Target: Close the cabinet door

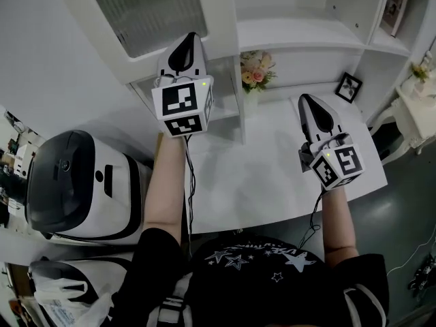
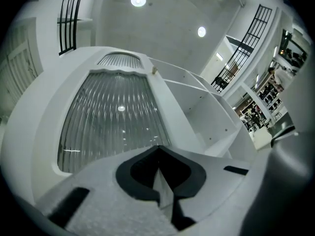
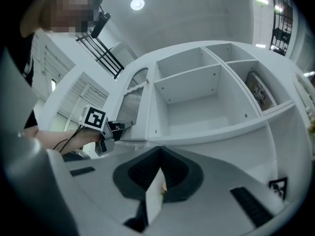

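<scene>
Jaws on both grippers are pinched shut, nothing in either. Left gripper (image 1: 187, 43) has its tip right up at the lower edge of the cabinet door (image 1: 146, 12), the one with the ribbed glass panel. Can't tell if it's actually touching. Right gripper (image 1: 308, 102) hovers over the white worktop (image 1: 272, 169). That door hangs swung open, left of the empty white shelves (image 1: 300, 33). Further back, flowers (image 1: 257, 70) and a small picture frame (image 1: 349, 87) sit against the cabinet.

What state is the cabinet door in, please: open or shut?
Open: the cabinet door stands swung out from the cabinet, leaving its shelves exposed.
</scene>
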`<state>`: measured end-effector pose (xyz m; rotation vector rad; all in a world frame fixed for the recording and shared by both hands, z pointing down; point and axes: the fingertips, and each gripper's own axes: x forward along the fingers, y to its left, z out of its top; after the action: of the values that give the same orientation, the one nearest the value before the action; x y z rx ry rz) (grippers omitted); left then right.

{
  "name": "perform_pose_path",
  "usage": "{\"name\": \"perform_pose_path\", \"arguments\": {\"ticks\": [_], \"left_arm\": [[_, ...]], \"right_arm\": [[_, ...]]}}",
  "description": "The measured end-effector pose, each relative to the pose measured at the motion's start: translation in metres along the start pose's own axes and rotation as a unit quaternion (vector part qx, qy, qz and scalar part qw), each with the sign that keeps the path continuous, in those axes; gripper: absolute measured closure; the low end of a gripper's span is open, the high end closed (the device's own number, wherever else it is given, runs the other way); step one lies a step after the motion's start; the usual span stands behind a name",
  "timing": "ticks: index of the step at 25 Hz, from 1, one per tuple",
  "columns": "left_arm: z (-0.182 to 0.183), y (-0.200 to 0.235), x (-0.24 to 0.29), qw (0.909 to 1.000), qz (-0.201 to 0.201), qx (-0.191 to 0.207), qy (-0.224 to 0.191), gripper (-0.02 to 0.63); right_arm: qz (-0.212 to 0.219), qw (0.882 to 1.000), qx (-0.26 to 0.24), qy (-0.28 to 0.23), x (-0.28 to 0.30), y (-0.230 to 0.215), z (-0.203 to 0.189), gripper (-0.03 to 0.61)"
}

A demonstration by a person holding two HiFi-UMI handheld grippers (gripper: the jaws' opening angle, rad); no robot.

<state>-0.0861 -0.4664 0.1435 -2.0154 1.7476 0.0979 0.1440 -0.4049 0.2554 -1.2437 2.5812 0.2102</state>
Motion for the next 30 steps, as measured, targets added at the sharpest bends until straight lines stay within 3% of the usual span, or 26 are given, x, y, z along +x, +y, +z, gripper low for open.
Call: {"name": "perform_pose_path", "arguments": {"ticks": [9,17,23,27,30], "left_arm": [[0.011,-0.007,-0.038,0.9997,0.024,-0.001,0.01,0.606],[0.006,-0.005,-0.091,0.9985,0.012,-0.047,0.025,0.606],[-0.002,0.009,-0.138,0.9973,0.003,-0.064,0.036,0.606],[-0.012,0.018,-0.166,0.9932,-0.008,-0.106,0.047,0.606],[-0.019,0.022,-0.185,0.9916,-0.018,-0.113,0.061,0.606]], "right_arm": [[0.04,0.999,0.001,-0.008,-0.006,0.009,0.009,0.574],[0.053,0.999,-0.001,-0.004,-0.01,0.041,0.013,0.574],[0.044,0.999,-0.01,0.009,-0.018,0.076,0.016,0.575],[0.034,0.999,-0.016,0.018,-0.028,0.099,0.018,0.575],[0.023,0.999,-0.022,0.027,-0.035,0.115,0.019,0.575]]}}
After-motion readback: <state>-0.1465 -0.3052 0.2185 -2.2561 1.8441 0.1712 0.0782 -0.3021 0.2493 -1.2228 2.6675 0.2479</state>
